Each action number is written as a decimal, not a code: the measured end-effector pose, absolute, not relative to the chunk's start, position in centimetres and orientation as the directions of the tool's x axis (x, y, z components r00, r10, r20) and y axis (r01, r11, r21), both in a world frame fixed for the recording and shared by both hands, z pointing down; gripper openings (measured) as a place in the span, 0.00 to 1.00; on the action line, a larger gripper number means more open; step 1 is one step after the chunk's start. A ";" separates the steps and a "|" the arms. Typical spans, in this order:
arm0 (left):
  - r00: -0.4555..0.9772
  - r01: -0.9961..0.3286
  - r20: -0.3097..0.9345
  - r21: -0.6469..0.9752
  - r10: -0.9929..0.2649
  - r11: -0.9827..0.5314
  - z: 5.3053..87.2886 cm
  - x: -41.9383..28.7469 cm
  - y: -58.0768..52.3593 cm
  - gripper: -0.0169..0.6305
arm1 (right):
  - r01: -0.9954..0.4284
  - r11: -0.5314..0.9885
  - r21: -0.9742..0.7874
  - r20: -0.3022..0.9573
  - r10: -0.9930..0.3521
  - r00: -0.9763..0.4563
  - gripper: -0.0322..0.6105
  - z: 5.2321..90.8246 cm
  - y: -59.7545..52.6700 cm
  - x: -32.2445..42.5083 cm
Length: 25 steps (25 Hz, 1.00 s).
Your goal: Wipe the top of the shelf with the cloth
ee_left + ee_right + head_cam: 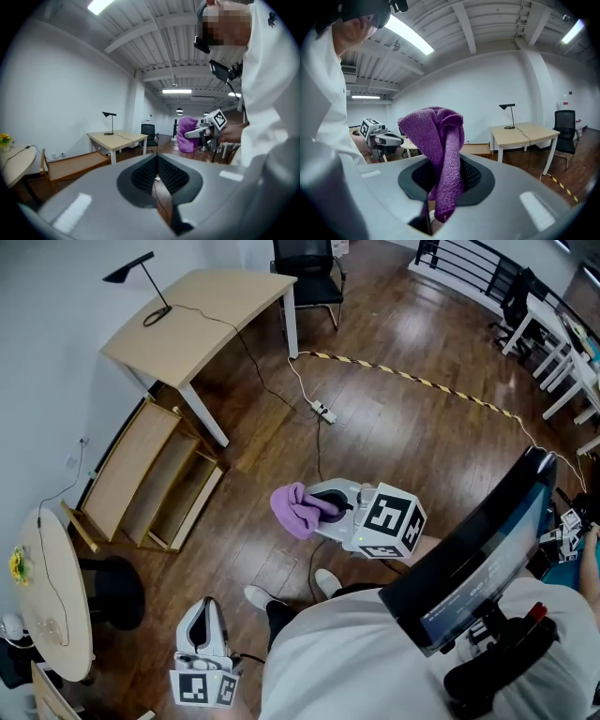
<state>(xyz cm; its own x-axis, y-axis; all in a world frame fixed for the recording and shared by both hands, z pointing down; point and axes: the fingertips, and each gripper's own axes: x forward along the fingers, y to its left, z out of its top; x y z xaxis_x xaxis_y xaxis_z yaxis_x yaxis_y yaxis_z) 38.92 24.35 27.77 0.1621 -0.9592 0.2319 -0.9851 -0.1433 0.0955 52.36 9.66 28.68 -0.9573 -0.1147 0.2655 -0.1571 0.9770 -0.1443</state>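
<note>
Up in the right gripper [332, 508], jaws clamped mid-bunch, the cloth [440, 136] looks soft, light, floppy; left gripper [157, 159] closed, empty

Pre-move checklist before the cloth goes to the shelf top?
1. Cloth gripped: ok, the right gripper has its jaws shut on it.
2. Left gripper free: ok, jaws together, nothing between.
3. Shelf in sight: ok, low by the wall, beside the desk.
4. Cloth on shelf top: not ok, held in the air apart from it.
5. Floor cable away from feet: cannot tell, its near end is hidden behind the right gripper.
</note>
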 end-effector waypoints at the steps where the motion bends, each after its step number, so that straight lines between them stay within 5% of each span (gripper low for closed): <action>1: 0.159 -0.986 0.232 0.091 -0.960 -0.141 27.6 39.3 24.5 0.06 | -0.152 0.978 -0.143 0.262 -0.111 -0.959 0.17 28.6 9.8 52.6; 25: 0.145 -0.989 0.237 0.075 -0.961 -0.130 26.5 41.1 23.8 0.06 | -0.109 0.985 -0.134 0.249 -0.073 -0.966 0.17 27.4 9.5 53.3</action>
<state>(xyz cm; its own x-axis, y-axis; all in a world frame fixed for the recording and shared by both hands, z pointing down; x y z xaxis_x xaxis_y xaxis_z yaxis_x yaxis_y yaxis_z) 41.10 23.84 26.50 0.1446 -0.9607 0.2371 -0.9887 -0.1304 0.0746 53.31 9.53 27.35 -0.9656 -0.0732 0.2495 -0.1092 0.9850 -0.1336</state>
